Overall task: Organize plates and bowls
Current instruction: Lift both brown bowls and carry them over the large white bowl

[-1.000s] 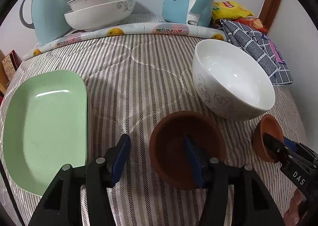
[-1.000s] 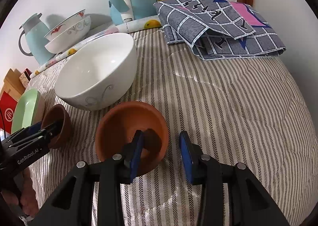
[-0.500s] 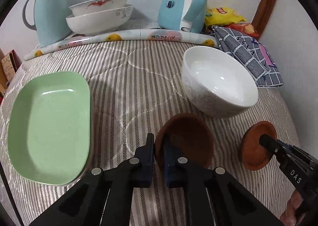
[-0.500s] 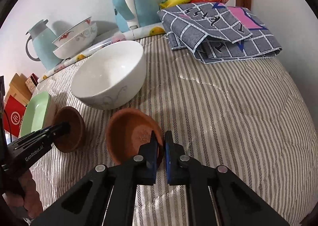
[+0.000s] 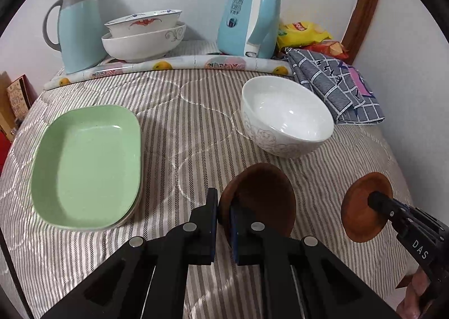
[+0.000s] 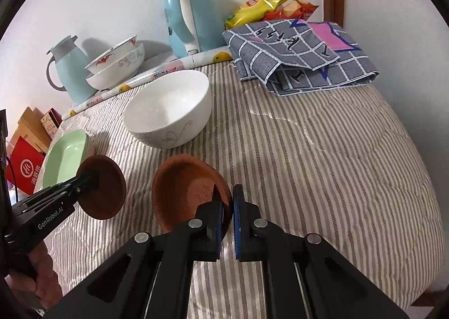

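My left gripper is shut on the rim of a dark brown bowl and holds it tilted above the striped bed cover. My right gripper is shut on the rim of a lighter brown bowl, also lifted and tilted. Each held bowl shows in the other view: the dark one in the right wrist view, the lighter one in the left wrist view. A white bowl stands beyond them. A green rectangular plate lies at the left. Two stacked white bowls stand at the back.
A blue thermos jug and a blue kettle stand at the back by the wall. A folded grey checked cloth and snack bags lie at the back right. Red and brown boxes sit off the left edge.
Both grippers closed on the rims of their brown bowls and lifted them off the cover, tilting them. Both cameras have risen and pulled back.
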